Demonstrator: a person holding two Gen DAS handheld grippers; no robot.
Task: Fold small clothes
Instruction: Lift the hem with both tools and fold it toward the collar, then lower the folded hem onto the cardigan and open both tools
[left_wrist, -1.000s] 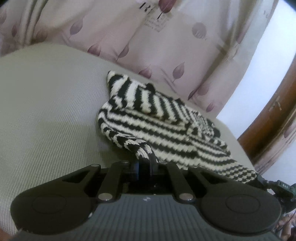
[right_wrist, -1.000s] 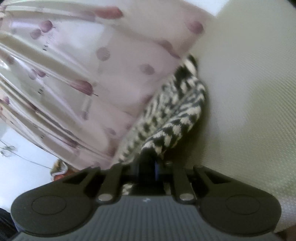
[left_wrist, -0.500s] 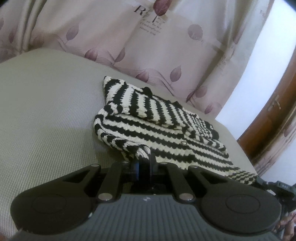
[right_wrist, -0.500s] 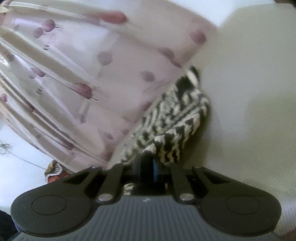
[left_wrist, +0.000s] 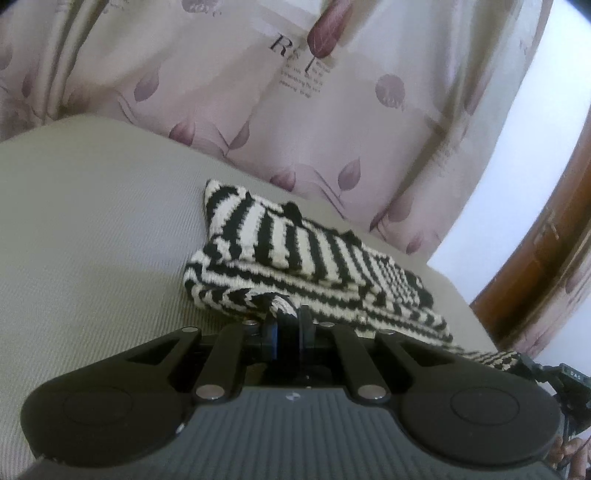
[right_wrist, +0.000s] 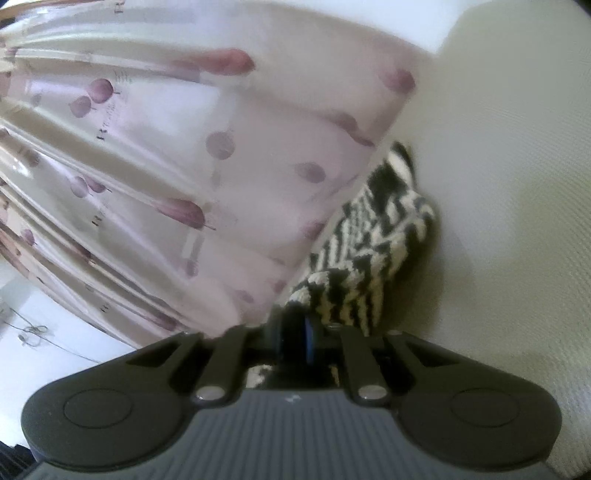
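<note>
Striped black-and-cream knit garment lies folded just ahead of the left tool, which is clenched on its near edge. Right tool is clenched on another edge of it, curtain close on its left. Bare grey cushion lies open left of the left tool.

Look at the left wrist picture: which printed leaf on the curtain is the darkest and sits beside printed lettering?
The large maroon leaf at the top of the curtain; the other leaves are paler mauve and stand away from the lettering.
</note>
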